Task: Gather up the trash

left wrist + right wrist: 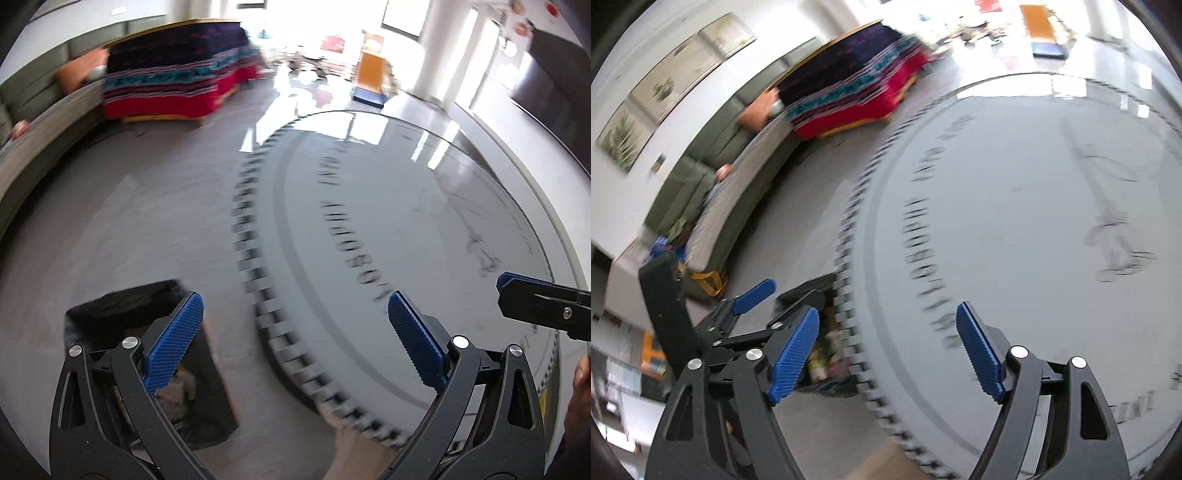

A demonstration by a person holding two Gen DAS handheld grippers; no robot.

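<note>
Both grippers held wide apart, empty, over the floor

The left gripper (295,332) and right gripper (886,350) are spread with nothing gripped; the trash bin (147,369), holding trash, is seen at seven o'clock.

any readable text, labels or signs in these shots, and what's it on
Dark lettering curving inside the toothed ring of the round floor graphic: motion-blurred; only "OBO" can be guessed in the left wrist view, unreadable in the right.
Short marks near the graphic's lower right rim: too blurred.
Red sign in the bright background: too small.
Nothing else legible.
</note>
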